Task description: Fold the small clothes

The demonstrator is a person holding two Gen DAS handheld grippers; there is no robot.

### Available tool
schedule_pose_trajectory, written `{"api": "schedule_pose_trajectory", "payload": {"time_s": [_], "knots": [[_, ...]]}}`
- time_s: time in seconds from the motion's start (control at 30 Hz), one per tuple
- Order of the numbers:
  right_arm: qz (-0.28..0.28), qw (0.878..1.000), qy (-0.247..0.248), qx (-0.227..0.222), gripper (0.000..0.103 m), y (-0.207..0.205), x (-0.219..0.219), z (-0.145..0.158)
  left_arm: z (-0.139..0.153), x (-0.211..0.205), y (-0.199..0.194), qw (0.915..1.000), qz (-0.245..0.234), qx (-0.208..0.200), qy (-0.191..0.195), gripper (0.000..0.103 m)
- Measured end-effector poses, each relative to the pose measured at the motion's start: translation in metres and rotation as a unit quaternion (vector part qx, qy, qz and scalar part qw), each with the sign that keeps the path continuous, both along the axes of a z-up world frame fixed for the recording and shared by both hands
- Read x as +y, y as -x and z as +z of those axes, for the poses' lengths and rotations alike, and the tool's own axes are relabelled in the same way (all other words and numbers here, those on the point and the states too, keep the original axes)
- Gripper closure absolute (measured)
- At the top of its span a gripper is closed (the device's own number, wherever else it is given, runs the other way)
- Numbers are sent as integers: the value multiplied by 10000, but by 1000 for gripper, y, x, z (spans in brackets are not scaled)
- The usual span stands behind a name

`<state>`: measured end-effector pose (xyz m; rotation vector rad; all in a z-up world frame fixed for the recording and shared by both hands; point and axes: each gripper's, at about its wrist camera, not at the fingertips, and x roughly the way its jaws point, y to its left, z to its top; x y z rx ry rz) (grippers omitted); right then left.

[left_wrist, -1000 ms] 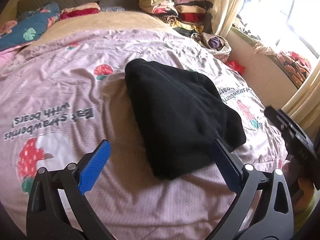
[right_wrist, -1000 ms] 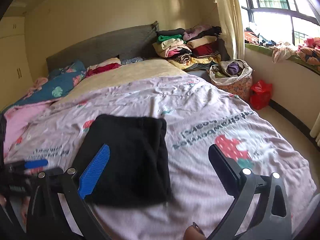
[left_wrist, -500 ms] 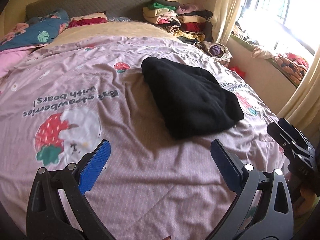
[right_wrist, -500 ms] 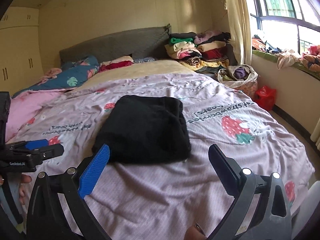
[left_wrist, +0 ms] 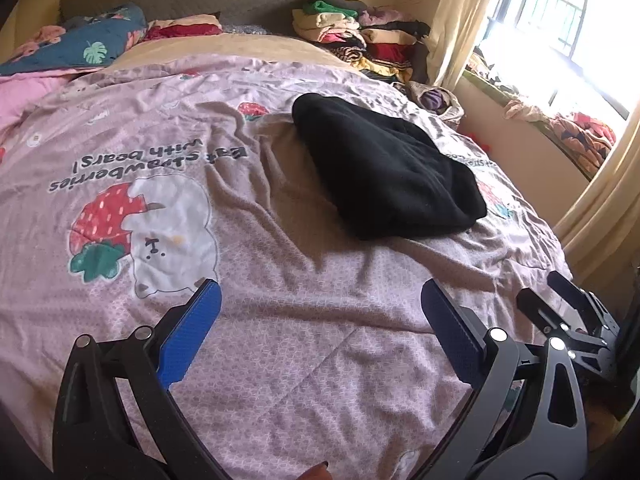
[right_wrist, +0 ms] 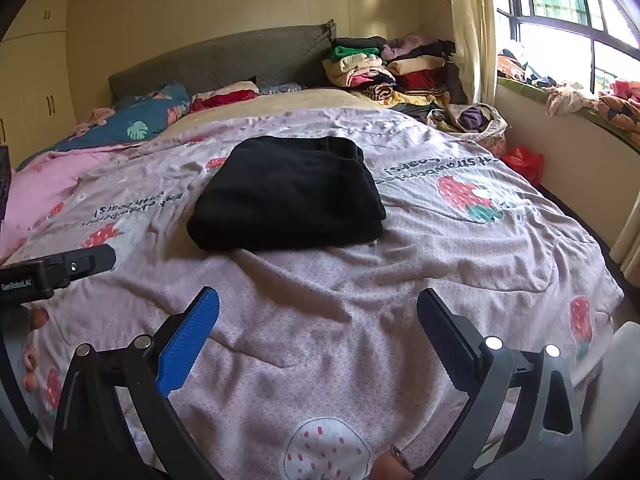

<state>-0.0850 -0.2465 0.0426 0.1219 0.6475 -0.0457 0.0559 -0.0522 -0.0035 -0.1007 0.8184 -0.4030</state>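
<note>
A folded black garment (left_wrist: pixel 384 168) lies on the pink strawberry-print quilt (left_wrist: pixel 280 320) in the middle of the bed; it also shows in the right wrist view (right_wrist: pixel 288 196). My left gripper (left_wrist: pixel 320 324) is open and empty, held above the quilt well short of the garment. My right gripper (right_wrist: pixel 318 326) is open and empty, also back from the garment near the foot of the bed. The right gripper shows at the right edge of the left wrist view (left_wrist: pixel 576 320); the left gripper shows at the left edge of the right wrist view (right_wrist: pixel 60 268).
A pile of folded clothes (right_wrist: pixel 384 68) sits at the head of the bed on the right. Pillows and a blue leaf-print blanket (right_wrist: pixel 136 124) lie at the headboard. A basket of clothes (right_wrist: pixel 472 120) and a red bag (right_wrist: pixel 522 160) stand on the floor by the window wall.
Both grippers have pulled back from the black garment toward the foot of the bed, staying open. The garment lies still, folded.
</note>
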Motion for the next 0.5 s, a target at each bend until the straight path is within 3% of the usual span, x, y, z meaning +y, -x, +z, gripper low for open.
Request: {"api": "schedule_pose_trajectory", "payload": {"time_s": [0.27, 0.5], "knots": [[1, 9998, 83, 161, 4, -5, 1, -3, -7, -2, -2, 9996, 66, 107, -241, 9], [-4, 9998, 96, 167, 4, -7, 0, -2, -7, 0, -2, 9996, 77, 132, -218, 9]]}}
